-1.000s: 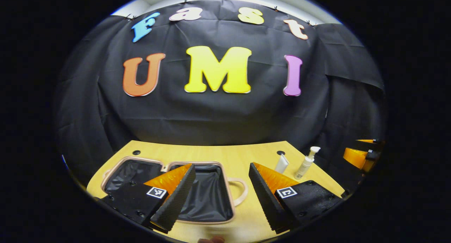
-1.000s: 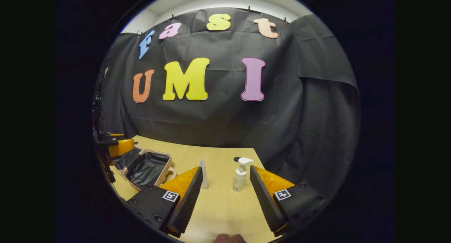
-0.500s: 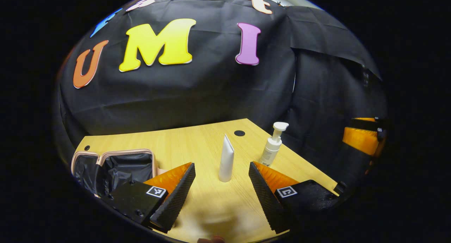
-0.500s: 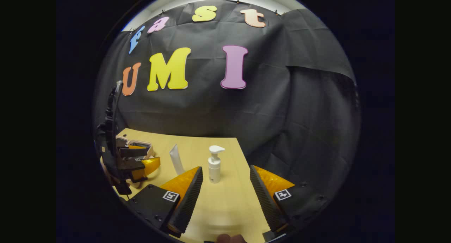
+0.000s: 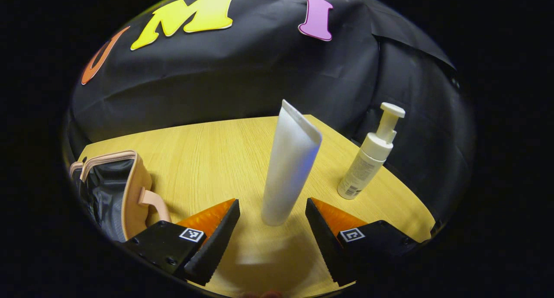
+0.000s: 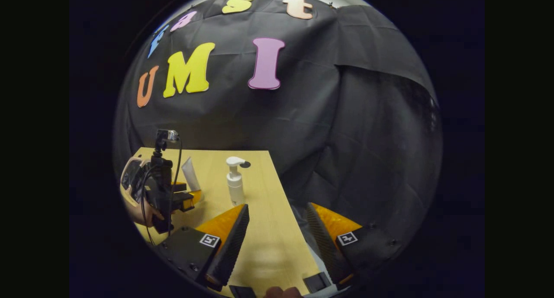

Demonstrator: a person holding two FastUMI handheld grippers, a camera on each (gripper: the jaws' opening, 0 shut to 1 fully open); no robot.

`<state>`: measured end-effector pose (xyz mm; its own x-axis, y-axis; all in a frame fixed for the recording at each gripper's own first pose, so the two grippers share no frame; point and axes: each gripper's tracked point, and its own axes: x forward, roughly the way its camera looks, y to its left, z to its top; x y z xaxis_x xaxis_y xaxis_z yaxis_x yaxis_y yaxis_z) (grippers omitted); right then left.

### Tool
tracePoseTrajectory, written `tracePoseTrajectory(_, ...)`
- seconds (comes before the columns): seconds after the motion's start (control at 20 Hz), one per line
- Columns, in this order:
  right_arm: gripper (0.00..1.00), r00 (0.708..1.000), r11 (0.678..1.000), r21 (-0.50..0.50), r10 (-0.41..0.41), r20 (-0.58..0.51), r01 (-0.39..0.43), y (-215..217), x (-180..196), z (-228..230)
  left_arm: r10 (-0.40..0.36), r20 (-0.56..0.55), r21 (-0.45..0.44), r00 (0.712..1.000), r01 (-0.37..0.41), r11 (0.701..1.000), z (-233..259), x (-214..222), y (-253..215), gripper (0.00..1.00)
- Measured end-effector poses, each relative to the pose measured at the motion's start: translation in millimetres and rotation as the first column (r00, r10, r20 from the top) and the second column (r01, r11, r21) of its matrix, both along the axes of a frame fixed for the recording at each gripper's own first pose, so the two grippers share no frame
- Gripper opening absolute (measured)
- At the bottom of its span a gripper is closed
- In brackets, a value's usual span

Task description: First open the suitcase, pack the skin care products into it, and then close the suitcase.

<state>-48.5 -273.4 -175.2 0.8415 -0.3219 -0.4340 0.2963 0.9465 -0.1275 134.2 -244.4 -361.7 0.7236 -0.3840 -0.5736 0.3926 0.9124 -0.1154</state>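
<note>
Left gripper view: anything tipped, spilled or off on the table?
Nothing stands out. The white squeeze tube stands on its cap between the open left claw; the white pump bottle is upright; the pink suitcase lies open.

Black gripper [image 5: 272, 241] bodies carry square coded tags, screws, and cables.

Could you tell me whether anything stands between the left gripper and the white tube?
Nothing visible does: the upright white squeeze tube stands just ahead of the open left gripper, with only bare wooden table between them.
</note>
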Motion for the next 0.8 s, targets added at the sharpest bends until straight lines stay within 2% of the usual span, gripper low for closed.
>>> tracePoseTrajectory(0.3, 0.8, 0.999, 1.0, 0.01, -0.015, -0.029, 0.016, -3, 3, -12, -0.043, -0.057, 0.033, 0.997, 0.045, 0.998, -32, 12, -10, 0.96)
tracePoseTrajectory(0.45, 0.77, 0.999, 1.0, 0.02, -0.018, -0.03, 0.019, 1, 6, -15, -0.056, -0.059, 0.025, 0.997, 0.057, 0.998, -32, 15, -14, 0.83)
tracePoseTrajectory(0.5, 0.8, 0.999, 1.0, 0.02, -0.019, -0.032, 0.019, 2, 5, -15, -0.058, -0.061, 0.031, 0.996, 0.06, 0.998, -32, 17, -14, 0.87)
tracePoseTrajectory(0.55, 0.8, 0.999, 1.0, 0.021, -0.019, -0.033, 0.02, 2, 4, -16, -0.062, -0.06, 0.034, 0.996, 0.064, 0.997, -31, 19, -14, 0.73)
tracePoseTrajectory(0.65, 0.8, 0.999, 0.999, 0.03, -0.016, -0.037, 0.017, 4, 4, -20, -0.073, -0.061, 0.034, 0.996, 0.075, 0.997, -31, 19, -14, 0.52)
tracePoseTrajectory(0.8, 0.8, 0.999, 0.998, 0.058, 0.003, -0.033, -0.001, 8, 21, -31, -0.078, -0.066, 0.028, 0.995, 0.08, 0.996, -25, 17, -8, 0.49)
